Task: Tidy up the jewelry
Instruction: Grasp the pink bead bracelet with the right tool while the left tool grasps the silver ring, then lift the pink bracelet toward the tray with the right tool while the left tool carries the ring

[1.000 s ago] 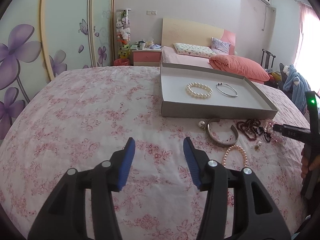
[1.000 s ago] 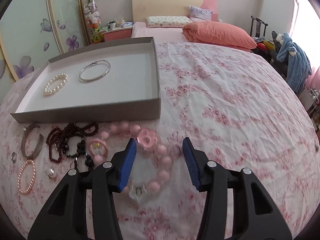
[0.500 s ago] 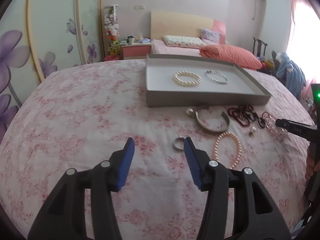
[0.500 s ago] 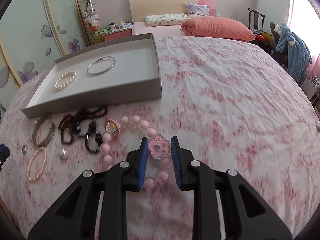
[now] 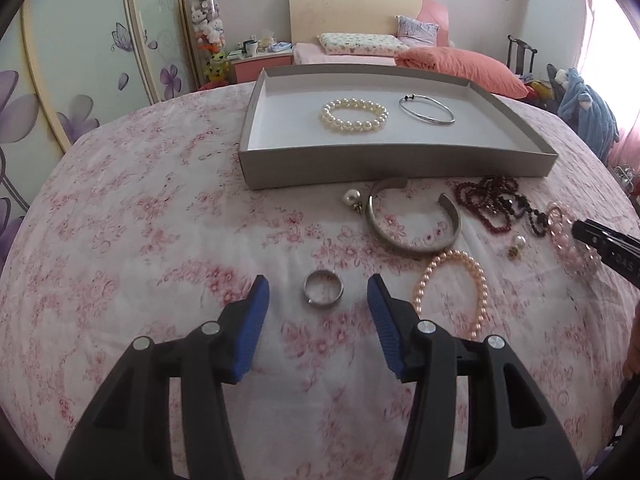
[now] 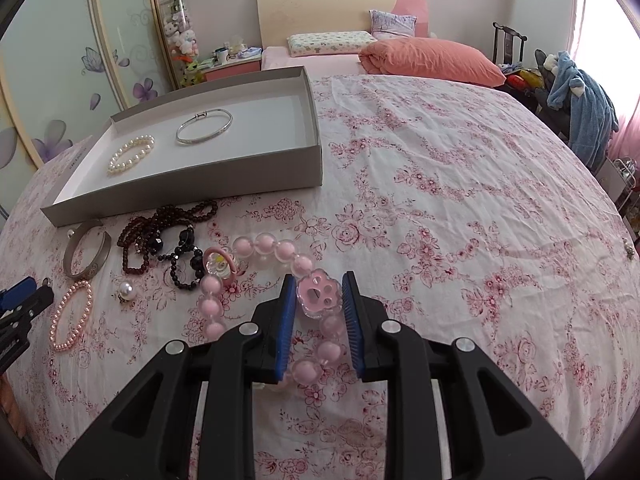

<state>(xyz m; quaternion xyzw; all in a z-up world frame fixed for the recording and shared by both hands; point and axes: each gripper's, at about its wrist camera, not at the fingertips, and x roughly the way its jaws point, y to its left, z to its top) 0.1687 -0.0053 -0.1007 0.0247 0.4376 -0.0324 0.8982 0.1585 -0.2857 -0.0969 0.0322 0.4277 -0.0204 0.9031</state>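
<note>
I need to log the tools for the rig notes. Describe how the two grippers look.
Both grippers look alike. The left gripper and the right gripper each have a matte black plastic frame with triangular cut-outs and round silver rivets. Their fingers are lined with ribbed blue pads. No cables or sleeves show.

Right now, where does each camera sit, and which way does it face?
Left wrist: on the left tool, angled down the bed toward the headboard; open fingers flank a silver ring; right tool's tip at right.
Right wrist: on the right tool, same heading; pads clamp the paw charm of a pink bead bracelet; left tool's tip at left.
Shared: grey tray, pearl bracelet, silver cuff.
</note>
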